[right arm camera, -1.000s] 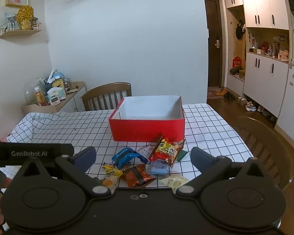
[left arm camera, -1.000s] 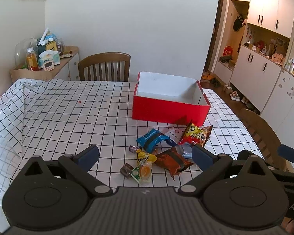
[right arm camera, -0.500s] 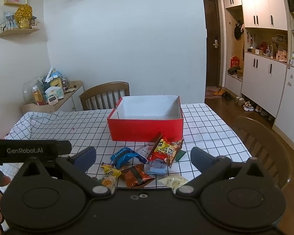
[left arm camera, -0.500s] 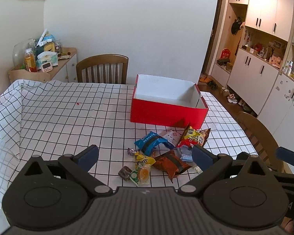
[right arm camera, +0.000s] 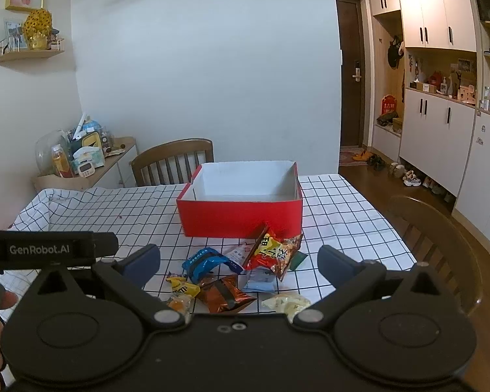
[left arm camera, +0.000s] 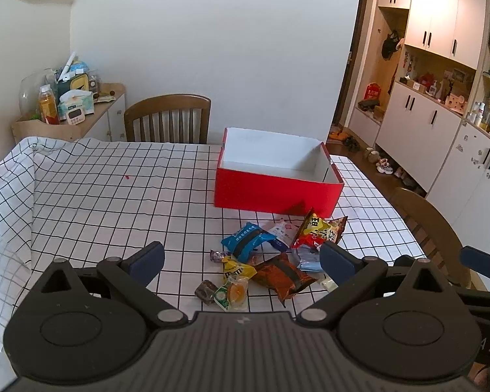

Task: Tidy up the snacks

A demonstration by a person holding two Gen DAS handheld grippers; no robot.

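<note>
An open red box (left arm camera: 277, 192) (right arm camera: 241, 215) with a white, empty inside stands on the checked tablecloth. In front of it lies a heap of snacks: a blue packet (left arm camera: 247, 240) (right arm camera: 205, 263), a red-yellow chip bag (left arm camera: 317, 232) (right arm camera: 272, 253), an orange-brown bag (left arm camera: 284, 277) (right arm camera: 225, 294), a yellow candy bag (left arm camera: 236, 269) (right arm camera: 182, 288) and small sweets (left arm camera: 233, 294). My left gripper (left arm camera: 241, 259) hovers open above the near side of the heap. My right gripper (right arm camera: 238, 263) is open too, held over the same heap. Neither holds anything.
The checked tablecloth (left arm camera: 98, 202) covers the table. A wooden chair (left arm camera: 168, 119) stands behind it and another chair (right arm camera: 441, 245) at the right side. A cluttered side cabinet (left arm camera: 68, 111) is at the back left. White cupboards (right arm camera: 441, 130) line the right wall.
Both grippers have drifted slightly, so the box and snack heap sit a little lower and nearer in the left wrist view. Both stay open and nothing on the table has moved.
</note>
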